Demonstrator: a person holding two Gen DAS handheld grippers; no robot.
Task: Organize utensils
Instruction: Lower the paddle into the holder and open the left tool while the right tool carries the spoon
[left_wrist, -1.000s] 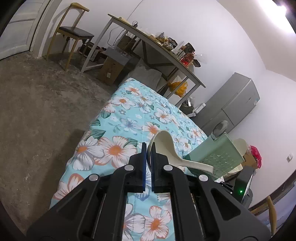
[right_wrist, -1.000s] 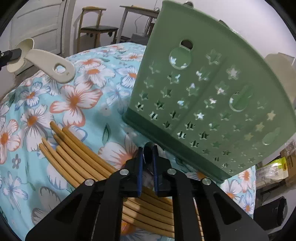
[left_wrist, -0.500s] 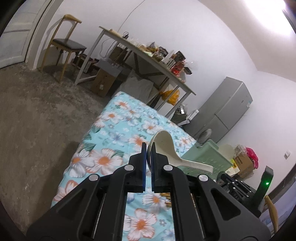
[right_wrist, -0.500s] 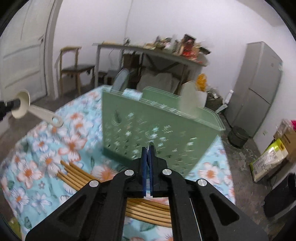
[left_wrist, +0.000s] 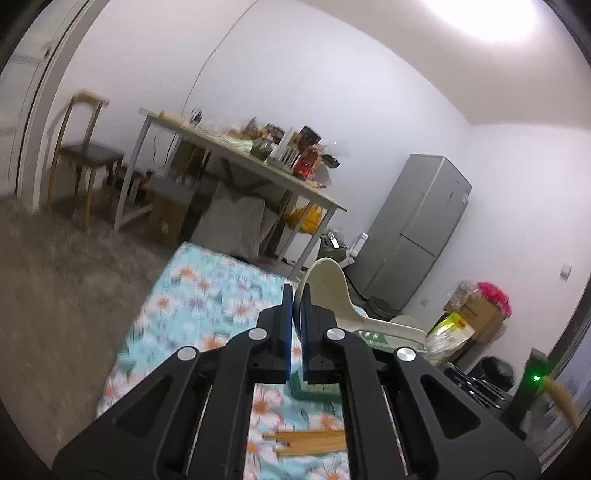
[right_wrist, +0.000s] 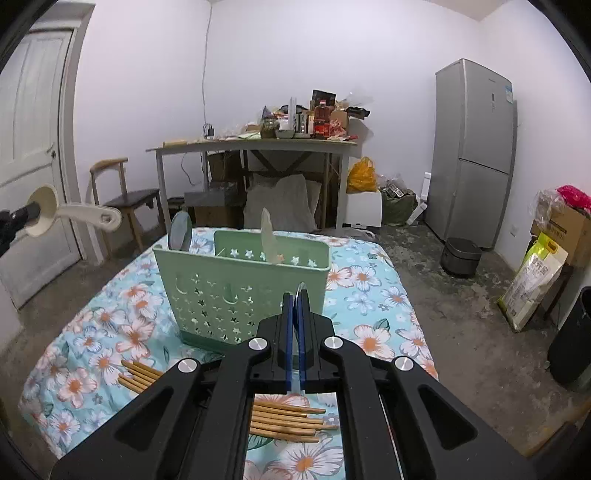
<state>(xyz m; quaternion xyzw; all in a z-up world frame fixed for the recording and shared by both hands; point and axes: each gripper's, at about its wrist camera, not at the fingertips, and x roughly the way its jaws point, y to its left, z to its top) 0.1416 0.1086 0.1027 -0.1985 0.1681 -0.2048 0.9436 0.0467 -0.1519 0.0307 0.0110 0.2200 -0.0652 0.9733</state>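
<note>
My left gripper (left_wrist: 293, 291) is shut on the bowl edge of a cream rice spoon (left_wrist: 328, 291), whose handle sticks out to the right. The right wrist view shows that spoon (right_wrist: 74, 216) raised in the air at the far left. My right gripper (right_wrist: 295, 295) is shut on a thin grey utensil (right_wrist: 301, 287); only its edge shows between the pads. Just beyond it stands the green star-holed basket (right_wrist: 240, 295), with a grey round utensil (right_wrist: 180, 230) and a translucent one (right_wrist: 267, 236) inside. Several bamboo chopsticks (right_wrist: 284, 417) lie on the floral cloth (right_wrist: 369, 280) under the right gripper.
Behind the floral-covered surface stand a cluttered table (right_wrist: 255, 144), a wooden chair (right_wrist: 122, 195), a grey fridge (right_wrist: 476, 155) and a door (right_wrist: 33, 147). A dark pot (right_wrist: 461, 256), a box and bags (right_wrist: 535, 280) sit on the concrete floor at the right.
Both grippers have risen and rolled toward level. The right one has pulled back from the basket, which now looks smaller and upright. The cream spoon has gone up with the left gripper.
</note>
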